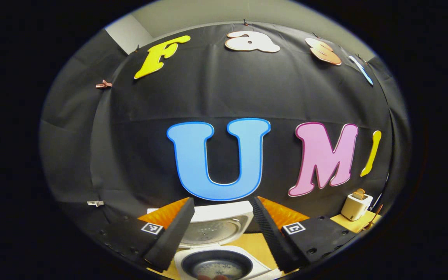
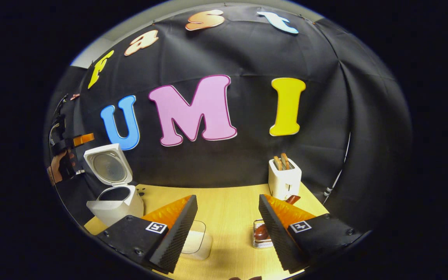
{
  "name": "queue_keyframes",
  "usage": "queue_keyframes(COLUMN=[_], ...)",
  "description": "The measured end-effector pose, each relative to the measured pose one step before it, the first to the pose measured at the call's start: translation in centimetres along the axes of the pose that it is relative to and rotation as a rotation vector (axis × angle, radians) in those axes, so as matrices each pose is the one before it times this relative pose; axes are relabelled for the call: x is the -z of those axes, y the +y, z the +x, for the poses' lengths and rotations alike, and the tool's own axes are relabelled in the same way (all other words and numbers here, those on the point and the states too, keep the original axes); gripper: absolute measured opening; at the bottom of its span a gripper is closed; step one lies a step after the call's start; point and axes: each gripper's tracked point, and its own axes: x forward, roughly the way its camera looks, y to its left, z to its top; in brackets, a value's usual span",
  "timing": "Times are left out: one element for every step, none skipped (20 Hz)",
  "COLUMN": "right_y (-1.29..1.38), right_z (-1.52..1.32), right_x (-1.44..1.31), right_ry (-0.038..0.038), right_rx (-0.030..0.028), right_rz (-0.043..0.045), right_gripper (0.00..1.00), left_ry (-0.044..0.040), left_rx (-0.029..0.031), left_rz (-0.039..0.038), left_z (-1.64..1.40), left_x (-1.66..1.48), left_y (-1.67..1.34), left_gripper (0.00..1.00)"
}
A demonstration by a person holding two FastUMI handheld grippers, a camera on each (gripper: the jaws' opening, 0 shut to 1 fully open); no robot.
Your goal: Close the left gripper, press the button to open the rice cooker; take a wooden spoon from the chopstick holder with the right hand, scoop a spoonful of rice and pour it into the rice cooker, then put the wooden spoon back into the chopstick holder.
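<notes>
the rice cooker stands with its lid swung up and back, the dark inner pot lying open below it. the left gripper hangs right above the rice cooker, fingers spread wide with nothing between them, the raised lid showing in the gap. in the right gripper view that same gripper sits just beside the upright lid, on the side away from the toaster, a hand wrapped around it. the right gripper hovers over the yellow tabletop, well apart from the rice cooker, its fingers also spread and holding nothing. just below its one finger, on the side toward the rice cooker, rests a clear container with white rice in it. by the other finger stands the small chopstick holder, and the wooden spoon sits in it, its rounded brown end showing. farther from the rice cooker, against the booth wall, the white toaster stands with two slices poking out of its slots.
</notes>
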Motion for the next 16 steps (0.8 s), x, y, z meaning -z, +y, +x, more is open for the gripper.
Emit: queue_keyframes(right_y=[-0.947, -0.865, -1.115, -0.889, -0.876, -0.841, -0.881, -0.699, -0.700, -0.642, -0.652, -0.574, -0.574, -0.522, -0.479, -0.362], right_z=[0.407, 0.429, 0.456, 0.438, 0.620, 0.621, 0.687, 0.789, 0.758, 0.795, 0.756, 0.860, 0.785, 0.796, 0.656, 0.710], right_x=[0.734, 0.611, 0.866, 0.649, 0.630, 0.597, 0.543, 0.588, 0.545, 0.357, 0.470, 0.523, 0.560, 0.664, 0.609, 0.559], right_ry=[0.00947, 0.00978, 0.01398, 0.01152, 0.01015, 0.01025, 0.01126, 0.01079, 0.01104, 0.00708, 0.00873, 0.00943, 0.01036, 0.01216, 0.01023, 0.00859], right_rx=[0.00976, 0.00962, 0.01054, 0.00826, 0.00382, 0.00453, 0.00301, 0.00092, 0.00107, -0.00223, 0.00100, -0.00352, -0.00184, -0.00259, -0.00167, -0.00534], right_rz=[0.01107, -0.00020, -0.00493, -0.00089, 0.00340, 0.00329, 0.00464, 0.00405, 0.00204, 0.00164, 0.00078, 0.00568, 0.00934, 0.01296, 0.01399, 0.01129], right_gripper=[0.98, 0.98, 0.99, 1.00, 0.99, 0.98, 0.98, 0.98, 0.98, 0.98, 1.00, 1.00, 0.98, 0.98, 0.98, 0.98], left_ry=[0.01216, 0.00958, 0.00277, -0.00307, -0.00461, -0.00230, 0.00172, 0.00455, 0.00910, 0.00790, 0.01304, 0.01661, 0.02510, 0.02217, 0.01462, 0.00779], left_rx=[0.00434, 0.00311, 0.00024, -0.00259, -0.00378, -0.00351, -0.00392, -0.00221, 0.00193, -0.00065, 0.00103, -0.00363, -0.00364, -0.00076, -0.00191, -0.00711], left_rz=[-0.00448, -0.00845, -0.00888, -0.00259, 0.00475, 0.00658, 0.00669, 0.00421, 0.00361, 0.00426, 0.00656, 0.00710, -0.00011, -0.00860, -0.01238, -0.01292], left_z=[-0.458, -0.338, -0.463, -0.394, -0.404, -0.453, -0.459, -0.432, -0.379, -0.331, -0.280, -0.160, -0.105, -0.035, -0.003, 0.053], left_x=[0.372, 0.467, 0.271, 0.358, 0.203, 0.343, 0.217, 0.501, 0.383, 0.478, 0.443, 0.673, 0.687, 0.682, 0.365, 0.314], left_y=[-0.533, -0.656, -0.538, -0.413, -0.380, -0.367, -0.391, -0.461, -0.560, -0.409, -0.452, -0.364, -0.327, -0.489, -0.417, -0.225], left_gripper=[0.98, 0.98, 0.98, 0.98, 0.98, 0.98, 0.98, 0.98, 0.98, 0.98, 0.98, 0.98, 0.98, 0.98, 0.98, 0.98])
